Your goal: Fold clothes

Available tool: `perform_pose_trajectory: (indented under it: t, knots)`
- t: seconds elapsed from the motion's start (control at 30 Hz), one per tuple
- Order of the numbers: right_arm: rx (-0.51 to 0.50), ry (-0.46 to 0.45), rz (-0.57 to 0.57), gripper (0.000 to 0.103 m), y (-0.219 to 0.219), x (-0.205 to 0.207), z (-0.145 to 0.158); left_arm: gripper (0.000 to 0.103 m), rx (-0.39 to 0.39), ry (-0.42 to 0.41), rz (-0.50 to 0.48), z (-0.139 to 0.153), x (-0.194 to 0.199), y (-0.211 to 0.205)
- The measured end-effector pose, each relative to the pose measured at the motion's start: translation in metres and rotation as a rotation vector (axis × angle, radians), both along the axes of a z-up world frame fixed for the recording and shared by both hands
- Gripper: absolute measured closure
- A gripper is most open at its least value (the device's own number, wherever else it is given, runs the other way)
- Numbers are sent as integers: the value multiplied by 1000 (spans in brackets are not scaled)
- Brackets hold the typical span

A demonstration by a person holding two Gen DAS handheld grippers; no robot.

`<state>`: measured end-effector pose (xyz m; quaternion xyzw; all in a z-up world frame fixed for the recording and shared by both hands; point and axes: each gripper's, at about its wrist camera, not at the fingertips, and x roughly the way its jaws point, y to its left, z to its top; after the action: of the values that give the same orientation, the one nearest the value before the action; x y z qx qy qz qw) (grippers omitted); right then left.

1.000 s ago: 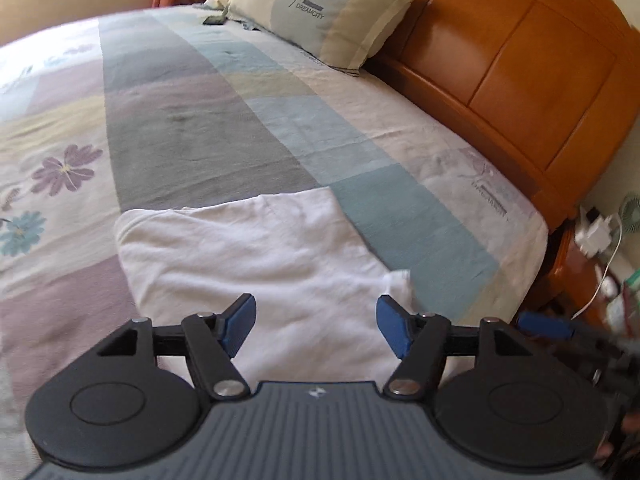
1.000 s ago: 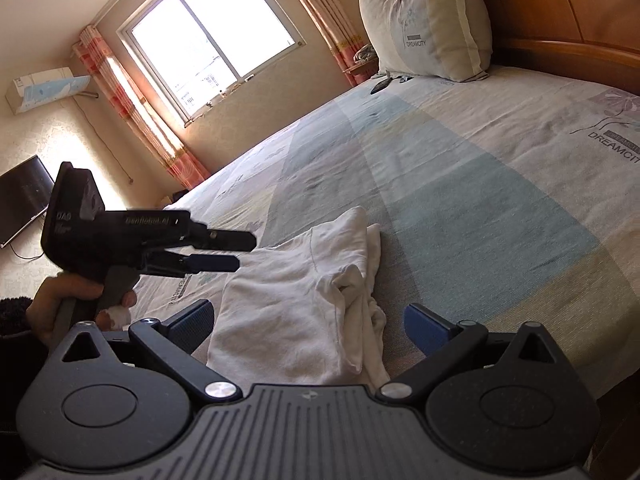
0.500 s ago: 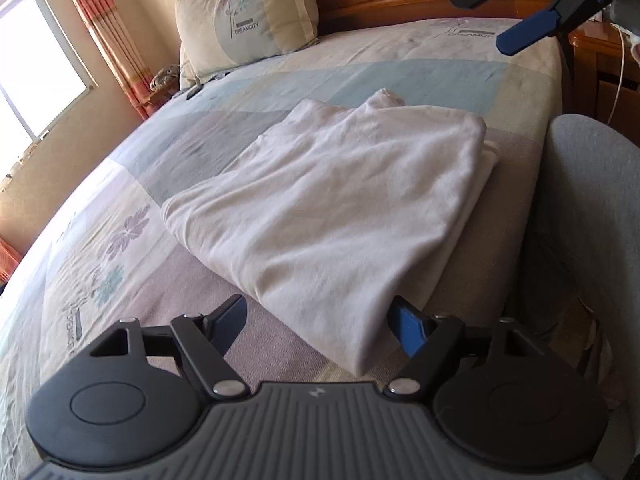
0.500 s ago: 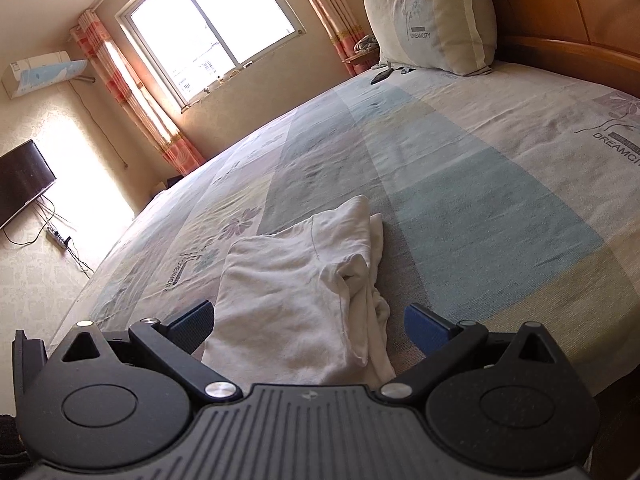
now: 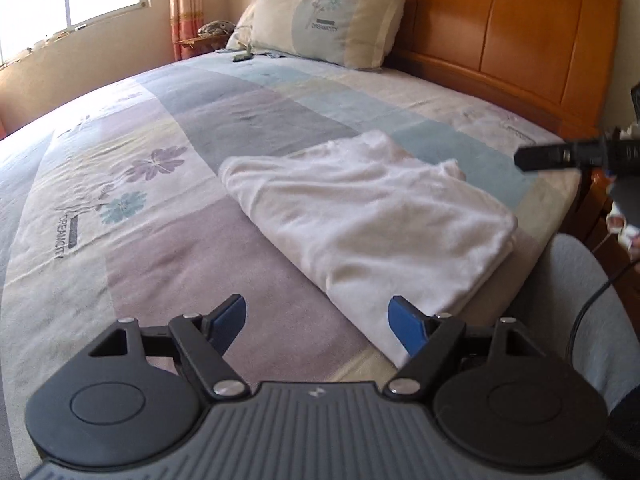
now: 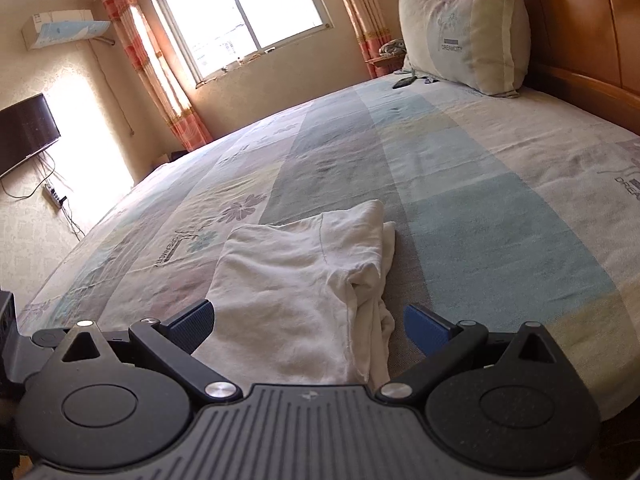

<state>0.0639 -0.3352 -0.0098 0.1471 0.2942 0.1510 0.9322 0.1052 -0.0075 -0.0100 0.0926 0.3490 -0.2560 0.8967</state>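
A white garment (image 5: pixel 368 216), folded into a thick rectangle, lies near the bed's front corner; its bunched edge (image 6: pixel 372 292) faces right in the right wrist view. My left gripper (image 5: pixel 318 316) hovers low over the bedspread just left of the garment's near corner. Its jaws are opening and only the bedspread shows between them. My right gripper (image 6: pixel 312 320) is open above the garment's near end, with its pads clear of the cloth. One of the right gripper's black fingers (image 5: pixel 552 156) pokes in from the right of the left wrist view.
The patchwork bedspread (image 5: pixel 160 208) covers a wide bed with a wooden headboard (image 5: pixel 520 24) and a pillow (image 6: pixel 460 32) at its head. A remote (image 6: pixel 404 82) lies near the pillow. A grey-clad part of the person (image 5: pixel 580 300) is at the bed's right edge. A window and a wall television (image 6: pixel 24 132) stand beyond.
The left gripper swung to the left of the garment, so the cloth now lies to its right. Its jaws spread wider. It left the right wrist view, which rolled slightly.
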Motion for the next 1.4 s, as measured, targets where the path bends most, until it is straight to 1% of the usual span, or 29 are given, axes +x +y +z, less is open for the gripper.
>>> perform_pose_trajectory:
  t: [0.1,0.13,0.2,0.23,0.3,0.33,0.4,0.43,0.5,0.57,0.6,0.7,0.8,0.87,0.97,1.07,1.1,1.13,1.17,1.23,1.3,1.33,1.4]
  knots:
    - [-85,-66,100,0,25,17,-1,17,-113,-16,21,25,30,0]
    - [-121,-96,144,0,35,24,-2,16,-129,-22,17,30,39,-6]
    - [-193,-156,228,0,55,38,-6,16,-132,-47,12,34,57,-21]
    - [-235,-184,247,0,64,45,-9,16,-114,-58,10,33,66,-31]
    - [-303,-183,257,0,73,57,-20,16,-96,-50,7,26,83,-48]
    - [-336,-177,261,0,76,62,-26,16,-109,-35,-7,21,91,-54]
    - [-353,-113,268,0,71,68,-41,16,-153,4,-44,6,107,-65]
    - [-355,-83,275,0,67,69,-50,16,-149,22,-39,-4,116,-69]
    - [-370,-76,293,0,61,62,-62,16,-141,59,-30,-25,135,-79]
    - [-387,-72,311,0,56,55,-74,16,-112,99,2,-46,154,-87]
    - [-410,-83,322,0,58,51,-75,16,-104,115,11,-54,161,-89]
    - [-446,-100,342,0,62,45,-74,15,-53,93,65,-62,172,-94]
    - [-457,-92,347,0,64,44,-69,15,-98,91,73,-44,165,-88]
    - [-491,-89,339,0,73,42,-57,14,-95,53,64,-32,153,-82]
    - [-466,-193,335,0,89,38,-34,11,-54,-2,111,-15,133,-70]
    - [-485,-216,314,0,115,52,-26,10,7,-47,198,-6,116,-55]
    - [-488,-219,301,0,122,59,-28,10,48,-56,242,-5,110,-49]
    - [-485,-207,281,0,128,65,-33,10,72,-54,274,-5,106,-44]
    - [-479,-167,254,0,132,74,-40,10,85,-49,297,-6,101,-39]
    - [-446,-68,227,0,134,87,-57,10,76,-38,328,-8,91,-26]
    - [-408,-53,226,0,127,83,-70,10,49,-21,354,-10,80,-14]
    - [-419,-68,236,0,125,78,-71,10,26,-11,367,-11,75,-7]
    - [-460,-37,264,0,126,73,-63,10,-16,-2,384,-11,69,3]
